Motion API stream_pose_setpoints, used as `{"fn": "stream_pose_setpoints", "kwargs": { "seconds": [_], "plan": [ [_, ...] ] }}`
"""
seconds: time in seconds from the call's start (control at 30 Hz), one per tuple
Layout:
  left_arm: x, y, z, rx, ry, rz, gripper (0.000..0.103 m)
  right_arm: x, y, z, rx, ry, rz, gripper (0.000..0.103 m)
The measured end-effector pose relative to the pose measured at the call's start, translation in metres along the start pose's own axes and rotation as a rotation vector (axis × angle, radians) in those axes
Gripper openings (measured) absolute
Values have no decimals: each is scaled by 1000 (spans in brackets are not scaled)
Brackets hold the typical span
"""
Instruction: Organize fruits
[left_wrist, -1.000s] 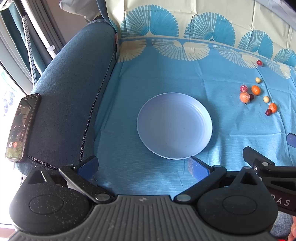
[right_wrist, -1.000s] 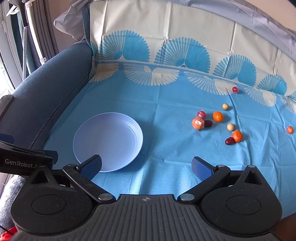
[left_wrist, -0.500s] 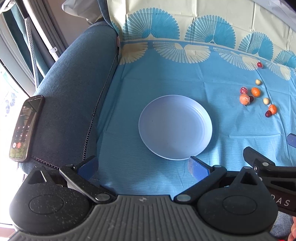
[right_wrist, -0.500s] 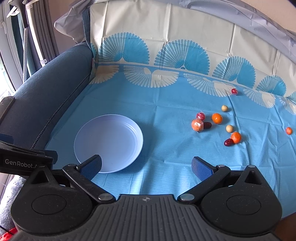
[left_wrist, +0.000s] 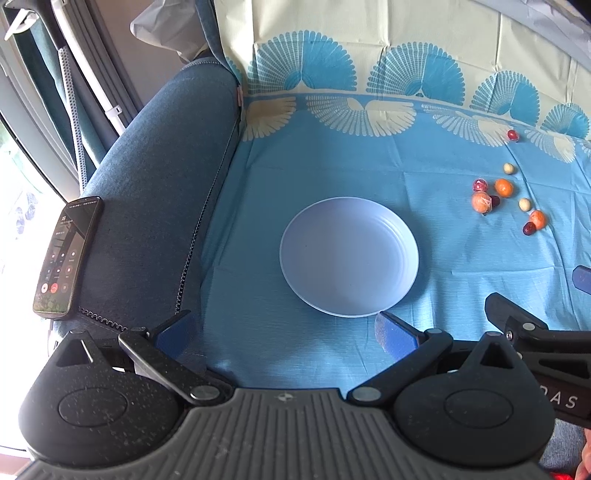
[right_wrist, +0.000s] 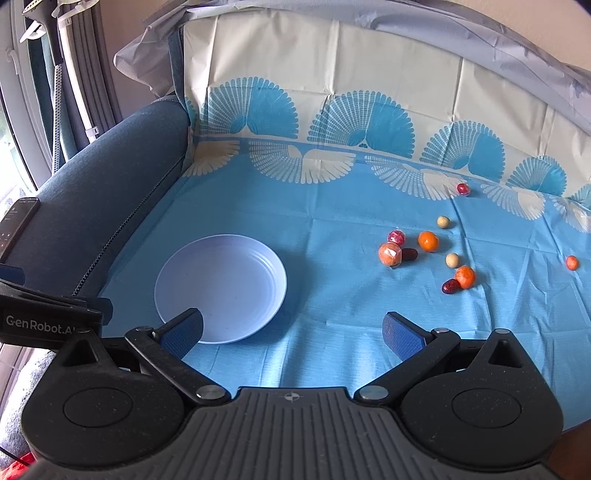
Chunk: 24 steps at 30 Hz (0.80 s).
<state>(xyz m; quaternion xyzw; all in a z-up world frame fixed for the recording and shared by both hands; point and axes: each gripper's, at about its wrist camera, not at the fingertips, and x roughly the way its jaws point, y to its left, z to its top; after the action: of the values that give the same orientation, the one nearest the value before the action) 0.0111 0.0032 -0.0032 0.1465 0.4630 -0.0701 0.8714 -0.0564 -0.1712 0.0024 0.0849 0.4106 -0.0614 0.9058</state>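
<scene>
An empty pale blue plate (left_wrist: 349, 258) (right_wrist: 221, 288) lies on the blue patterned cloth (right_wrist: 332, 229). Several small fruits are scattered to its right: a wrapped orange fruit (right_wrist: 389, 254) (left_wrist: 481, 202), two oranges (right_wrist: 428, 241) (right_wrist: 464, 277), a dark red date (right_wrist: 450, 286), pale round fruits (right_wrist: 452, 260), a red fruit (right_wrist: 463, 189) farther back. My left gripper (left_wrist: 284, 332) is open, near the plate's front edge, holding nothing. My right gripper (right_wrist: 291, 330) is open too, in front of the plate and fruits, empty.
A blue sofa armrest (left_wrist: 155, 192) rises at the left, with a phone (left_wrist: 66, 258) lying on it. The cloth climbs the sofa back (right_wrist: 332, 85) behind. Curtains and a window (left_wrist: 44, 92) are at the far left. One small orange fruit (right_wrist: 571, 262) sits apart at the far right.
Both grippers have drawn back and lifted slightly, so plate and fruits look a little farther off. Jaws stayed open; nothing on the cloth moved.
</scene>
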Motion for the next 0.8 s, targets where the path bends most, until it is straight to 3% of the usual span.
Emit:
{"fn": "stream_pose_setpoints", "kwargs": {
  "seconds": [0.2,0.4,0.6,0.8],
  "plan": [
    [-9,-5,0,8,-7,-41,103,-13,-8,-1,6,-21,-4,102],
    [-18,-31,3,59,-27,-52,103,-30,-42,-5,55,-66,-58,103],
    [-13,-71,11,112,-5,-78,103,-34,-97,-13,159,-77,-123,103],
    [5,-119,23,190,35,-105,103,-27,-166,-31,289,-95,-255,103]
  ]
}}
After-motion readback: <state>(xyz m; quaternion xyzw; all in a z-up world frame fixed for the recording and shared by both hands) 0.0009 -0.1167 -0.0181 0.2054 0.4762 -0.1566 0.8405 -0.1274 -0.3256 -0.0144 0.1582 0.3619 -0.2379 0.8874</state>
